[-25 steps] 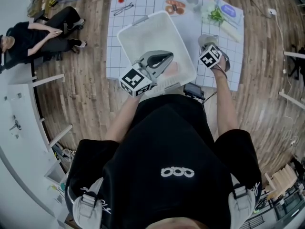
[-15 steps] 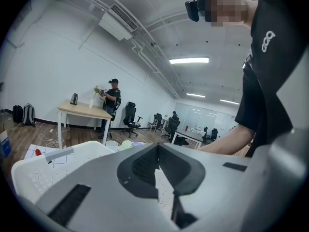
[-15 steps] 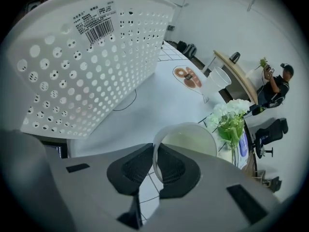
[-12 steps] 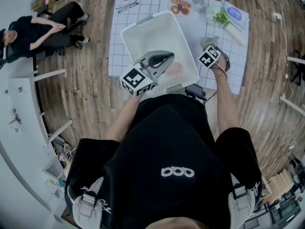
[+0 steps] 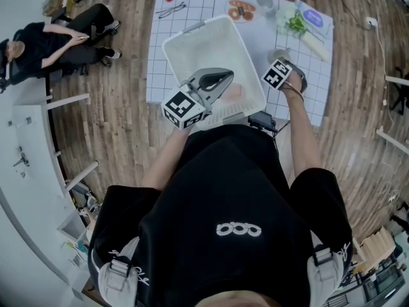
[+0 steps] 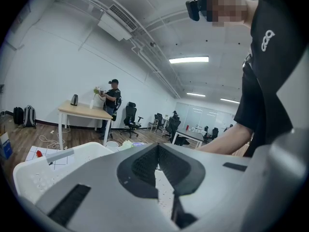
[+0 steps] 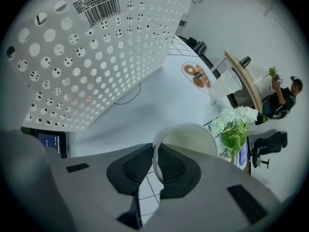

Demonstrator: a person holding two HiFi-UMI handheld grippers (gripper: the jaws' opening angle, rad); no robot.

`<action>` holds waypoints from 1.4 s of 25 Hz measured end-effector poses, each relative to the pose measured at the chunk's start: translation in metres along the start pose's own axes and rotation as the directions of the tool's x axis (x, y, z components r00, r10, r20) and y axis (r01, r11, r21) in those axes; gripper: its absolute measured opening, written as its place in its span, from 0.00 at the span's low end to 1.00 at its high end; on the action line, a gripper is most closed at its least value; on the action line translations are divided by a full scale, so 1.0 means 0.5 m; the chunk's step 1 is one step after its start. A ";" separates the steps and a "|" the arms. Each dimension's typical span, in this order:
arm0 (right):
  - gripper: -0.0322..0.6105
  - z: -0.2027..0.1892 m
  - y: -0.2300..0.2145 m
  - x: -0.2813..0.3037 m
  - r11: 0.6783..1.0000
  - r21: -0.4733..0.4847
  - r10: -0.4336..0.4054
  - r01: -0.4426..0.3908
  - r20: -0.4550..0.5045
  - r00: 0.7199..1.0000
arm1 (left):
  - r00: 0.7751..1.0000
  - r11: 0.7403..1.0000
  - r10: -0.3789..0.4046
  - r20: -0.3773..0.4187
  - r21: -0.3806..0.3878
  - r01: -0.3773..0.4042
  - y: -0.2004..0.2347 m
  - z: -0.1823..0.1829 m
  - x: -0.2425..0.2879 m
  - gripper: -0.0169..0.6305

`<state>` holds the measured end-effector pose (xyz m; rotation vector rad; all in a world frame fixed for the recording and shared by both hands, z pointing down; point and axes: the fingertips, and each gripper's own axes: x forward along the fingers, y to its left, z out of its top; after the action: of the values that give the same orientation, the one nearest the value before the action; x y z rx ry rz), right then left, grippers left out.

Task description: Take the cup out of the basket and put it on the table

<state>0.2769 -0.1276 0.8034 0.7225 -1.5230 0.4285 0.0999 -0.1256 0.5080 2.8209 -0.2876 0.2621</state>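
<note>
The white perforated basket (image 5: 192, 50) stands on the gridded table mat; its wall fills the upper left of the right gripper view (image 7: 96, 57). My right gripper (image 5: 281, 66) hovers just right of the basket, outside it. Its jaws (image 7: 155, 161) are shut on the rim of a white cup (image 7: 190, 139), which hangs tilted over the mat. In the head view only a grey sliver of the cup (image 5: 278, 54) shows beyond the marker cube. My left gripper (image 5: 223, 77) hovers over the basket's near edge, shut (image 6: 157, 153) with nothing between its pads. Something pinkish (image 5: 235, 92) lies in the basket.
At the far end of the mat are a plate of food (image 5: 241, 9), a small bowl (image 5: 265, 4), white flowers with green stems (image 7: 236, 122) and a pair of glasses (image 5: 171, 8). A dark device (image 5: 261, 121) sits at the table's near edge. A person sits at the left (image 5: 45, 43).
The head view has shifted a little. Both grippers stay almost where they were, and the right one stays shut on the cup beside the basket.
</note>
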 end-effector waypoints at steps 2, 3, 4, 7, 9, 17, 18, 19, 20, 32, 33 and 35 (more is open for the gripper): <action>0.12 -0.001 -0.002 0.000 1.000 -0.010 -0.007 0.007 -0.006 1.000 | 1.000 1.000 0.003 0.002 0.007 -0.003 0.000 0.003 -0.001 0.04; 0.12 -0.001 -0.003 0.001 1.000 -0.016 -0.011 0.011 -0.008 1.000 | 1.000 1.000 0.006 0.004 0.010 -0.006 -0.001 0.005 -0.002 0.04; 0.12 -0.002 -0.004 0.002 1.000 -0.022 -0.016 0.016 -0.011 1.000 | 1.000 1.000 0.009 0.006 0.013 -0.010 -0.002 0.007 -0.003 0.04; 0.12 -0.005 -0.008 0.004 0.999 -0.038 -0.035 0.034 -0.024 0.999 | 1.000 1.000 0.017 0.013 0.021 -0.018 -0.003 0.013 -0.010 0.04; 0.12 -0.005 -0.009 0.002 0.998 -0.041 -0.045 0.044 -0.030 0.999 | 1.000 0.999 0.019 0.013 0.027 -0.019 -0.004 0.016 -0.016 0.04; 0.12 -0.001 -0.013 -0.037 0.995 -0.030 -0.092 0.092 0.017 0.996 | 0.999 0.998 0.027 0.027 0.060 -0.029 -0.014 0.029 -0.038 0.04; 0.12 -0.002 -0.012 -0.048 0.995 -0.024 -0.099 0.100 0.024 0.995 | 0.999 0.998 0.029 0.031 0.062 -0.031 -0.015 0.031 -0.043 0.04; 0.12 -0.004 -0.011 -0.062 0.994 -0.014 -0.108 0.109 0.033 0.994 | 0.999 0.997 0.031 0.035 0.064 -0.034 -0.018 0.034 -0.047 0.04; 0.12 -0.006 -0.011 -0.078 0.993 0.000 -0.118 0.118 0.044 0.992 | 0.999 0.997 0.034 0.040 0.066 -0.036 -0.020 0.036 -0.052 0.04; 0.11 0.011 0.021 -0.344 0.936 0.209 -0.337 0.283 0.300 0.893 | 0.995 0.995 0.069 0.066 0.074 -0.074 -0.047 0.018 -0.116 0.04; 0.10 0.018 0.025 -0.370 0.929 0.218 -0.357 0.298 0.324 0.876 | 0.995 0.994 0.076 0.071 0.075 -0.081 -0.047 0.019 -0.123 0.04; 0.09 0.035 0.033 -0.420 0.916 0.253 -0.391 0.313 0.380 0.838 | 0.993 0.993 0.088 0.080 0.078 -0.094 -0.049 0.022 -0.136 0.04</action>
<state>0.2457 -0.0887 0.5982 1.2840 -1.7168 0.1286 0.0414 -0.0944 0.4770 2.9065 -0.4324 0.1900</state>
